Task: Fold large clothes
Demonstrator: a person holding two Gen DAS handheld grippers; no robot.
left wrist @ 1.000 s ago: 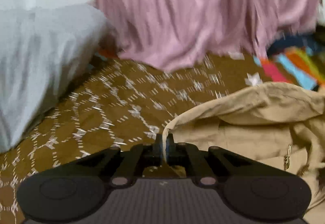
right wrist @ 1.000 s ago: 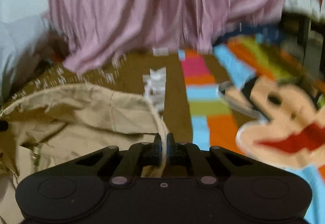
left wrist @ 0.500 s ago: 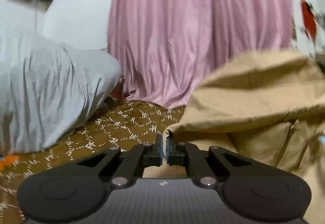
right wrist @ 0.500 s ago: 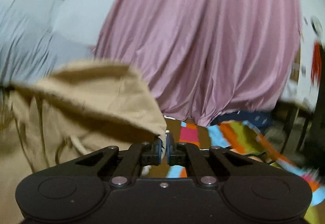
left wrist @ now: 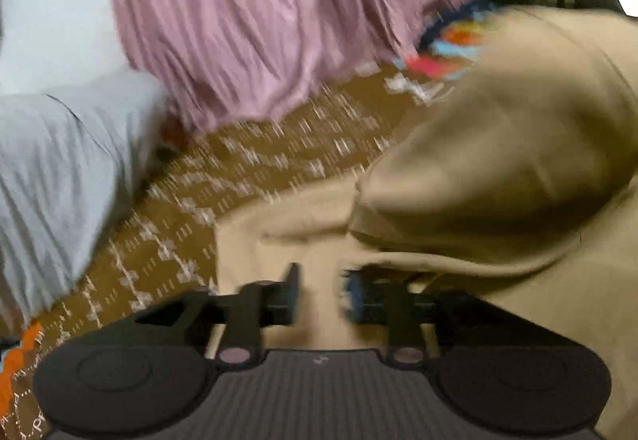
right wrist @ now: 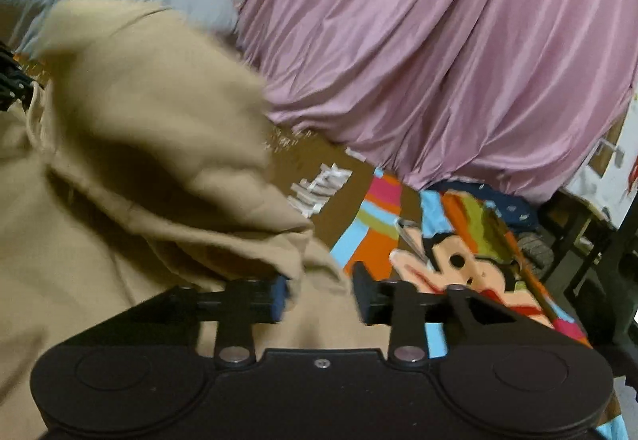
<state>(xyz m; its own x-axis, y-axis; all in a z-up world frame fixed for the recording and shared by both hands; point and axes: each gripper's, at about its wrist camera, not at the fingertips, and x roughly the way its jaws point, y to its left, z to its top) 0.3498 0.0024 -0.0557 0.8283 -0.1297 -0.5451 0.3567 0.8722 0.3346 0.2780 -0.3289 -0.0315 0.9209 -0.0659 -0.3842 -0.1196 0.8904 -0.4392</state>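
A large tan garment [left wrist: 498,177] lies bunched on the brown patterned bedspread [left wrist: 239,169], its upper part billowed and blurred. In the left wrist view it fills the right half and runs under my left gripper [left wrist: 319,294], whose jaws stand apart with tan cloth showing in the gap. In the right wrist view the same garment [right wrist: 139,129] fills the left half. My right gripper [right wrist: 319,290] is open over its edge, with cloth between the jaws but not pinched.
A pink curtain [right wrist: 438,53] hangs behind the bed. A grey pillow [left wrist: 60,169] lies at the left. A colourful cartoon blanket [right wrist: 458,260] covers the bed's right side. Dark furniture [right wrist: 590,240] stands at far right.
Both grippers were shut on the tan garment's edge and lifted it; now both have opened and let it go, and the garment is dropping onto the bed.
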